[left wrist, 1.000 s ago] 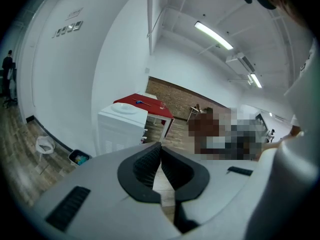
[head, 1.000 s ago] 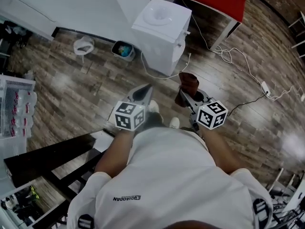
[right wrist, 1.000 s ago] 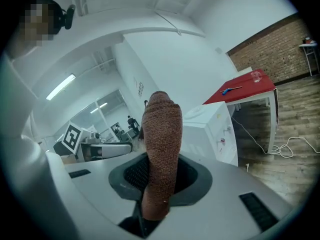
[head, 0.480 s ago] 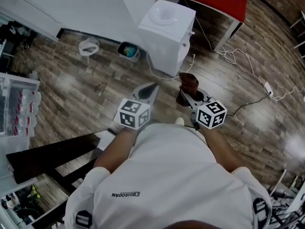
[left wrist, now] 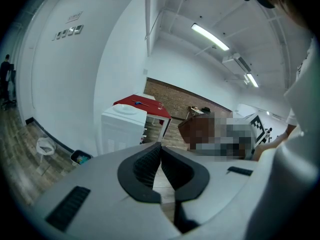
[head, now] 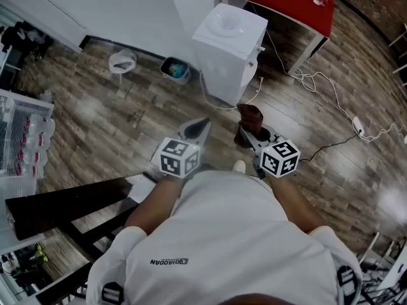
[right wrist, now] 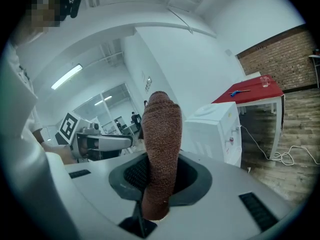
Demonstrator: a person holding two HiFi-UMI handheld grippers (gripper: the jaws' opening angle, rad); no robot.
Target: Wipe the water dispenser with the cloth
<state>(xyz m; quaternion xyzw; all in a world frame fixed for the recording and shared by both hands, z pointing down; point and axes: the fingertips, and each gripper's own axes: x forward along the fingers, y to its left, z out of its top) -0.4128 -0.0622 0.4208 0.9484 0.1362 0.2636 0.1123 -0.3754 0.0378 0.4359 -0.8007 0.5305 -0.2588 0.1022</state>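
The cloth [right wrist: 161,149] in the right gripper [right wrist: 160,166] is a coarse, nubbly brown knit, matt all over. That gripper and the left gripper [left wrist: 161,154] have smooth matt grey plastic shells with black ribbed, rubbery-looking pads [left wrist: 145,166]. Near twelve o'clock in the head view the water dispenser [head: 230,53] is smooth white plastic with a faint sheen, the table [head: 299,5] at one o'clock has a glossy red top, and the floor [head: 127,119] is grey-brown wood-grain plank with soft shiny patches.
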